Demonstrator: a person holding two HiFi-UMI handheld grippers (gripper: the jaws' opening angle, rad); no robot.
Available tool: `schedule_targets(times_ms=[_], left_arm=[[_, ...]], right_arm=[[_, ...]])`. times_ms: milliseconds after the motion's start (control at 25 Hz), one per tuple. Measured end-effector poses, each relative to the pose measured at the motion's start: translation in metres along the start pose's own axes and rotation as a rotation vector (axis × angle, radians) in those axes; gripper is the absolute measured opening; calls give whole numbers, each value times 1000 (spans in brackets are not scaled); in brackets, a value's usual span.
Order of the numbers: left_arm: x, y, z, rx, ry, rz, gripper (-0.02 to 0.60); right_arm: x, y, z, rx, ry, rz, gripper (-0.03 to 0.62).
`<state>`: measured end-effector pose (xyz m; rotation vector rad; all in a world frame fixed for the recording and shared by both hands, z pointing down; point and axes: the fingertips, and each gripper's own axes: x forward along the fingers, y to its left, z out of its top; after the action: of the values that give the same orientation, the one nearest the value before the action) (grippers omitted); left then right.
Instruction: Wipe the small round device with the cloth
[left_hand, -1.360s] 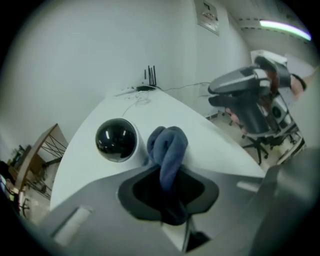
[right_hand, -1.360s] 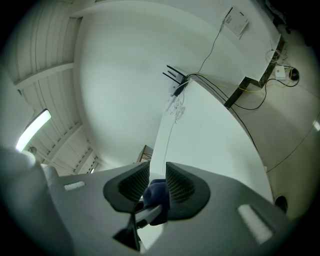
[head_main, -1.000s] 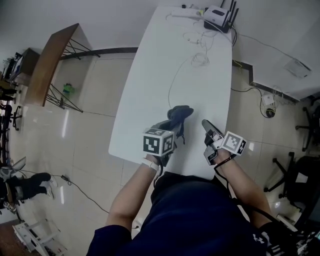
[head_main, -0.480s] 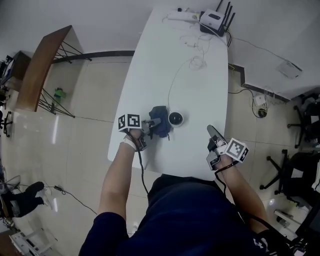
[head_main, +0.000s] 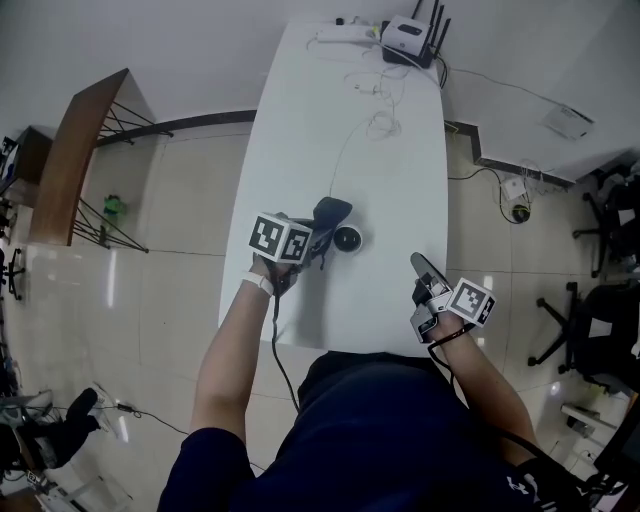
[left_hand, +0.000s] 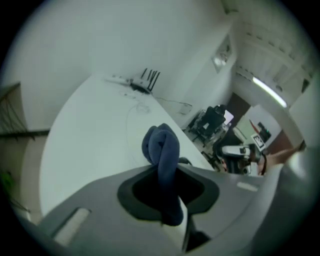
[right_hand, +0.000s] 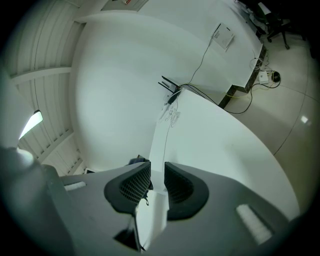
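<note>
Cloth (left_hand: 162, 150) clamped in left gripper (left_hand: 163, 186) jaws; right gripper (right_hand: 151, 183) jaws narrowly apart, empty. Cloth to be lowered onto round device (head_main: 348, 238), pressed lightly, swept across top.

Router (head_main: 405, 38) and power strip (head_main: 340, 33) at table's (head_main: 320, 140) far edge, loose cable (head_main: 380, 125) nearby; wooden shelf (head_main: 75, 150) left of table

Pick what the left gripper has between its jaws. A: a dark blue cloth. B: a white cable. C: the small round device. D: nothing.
A: in the left gripper view the left gripper is clamped on a bunched dark blue cloth, which sticks out past its jaws.
</note>
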<state>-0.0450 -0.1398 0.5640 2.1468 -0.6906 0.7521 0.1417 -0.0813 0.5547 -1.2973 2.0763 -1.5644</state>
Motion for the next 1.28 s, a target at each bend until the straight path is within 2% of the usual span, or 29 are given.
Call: schedule_targets(times_ms=[120, 200, 280, 400, 520, 600, 720, 800, 880, 960, 1000, 1080, 1160, 1200, 1280], left_arm=[[-14, -29, 20, 341, 16, 169, 67], [-9, -50, 19, 559, 51, 272, 67], [5, -69, 8, 735, 86, 363, 67], [32, -83, -22, 929, 140, 478, 66], [59, -85, -50, 1003, 169, 536, 66], [74, -83, -65, 978, 191, 529, 66], [86, -81, -82, 856, 216, 454, 67], [88, -82, -87, 739, 220, 378, 66], [82, -88, -83, 562, 190, 275, 67], [65, -100, -60, 372, 111, 150, 66], [52, -106, -43, 305, 68, 87, 66], [23, -110, -3, 244, 6, -8, 66], [1, -95, 30, 199, -23, -75, 66], [-4, -82, 39, 142, -25, -126, 66], [-5, -54, 46, -35, -9, -248, 66]], right_arm=[[0, -4, 1, 5, 5, 4, 91], [1, -6, 2, 6, 9, 9, 88], [1, -6, 2, 6, 17, 16, 87], [2, -6, 2, 6, 33, 25, 87], [2, -9, 2, 5, 52, 28, 86], [0, -14, 2, 29, 60, 13, 86], [-1, -19, 4, 44, 69, 2, 83], [-1, -21, 5, 56, 73, -7, 81], [0, -18, 7, 27, 78, 8, 80], [1, -14, 10, -7, 82, 28, 80], [2, -13, 11, -13, 82, 31, 80], [3, -13, 13, -16, 77, 29, 77], [2, -16, 15, -17, 68, 22, 75], [1, -17, 15, -17, 63, 16, 75], [-3, -18, 14, -19, 53, 6, 75]])
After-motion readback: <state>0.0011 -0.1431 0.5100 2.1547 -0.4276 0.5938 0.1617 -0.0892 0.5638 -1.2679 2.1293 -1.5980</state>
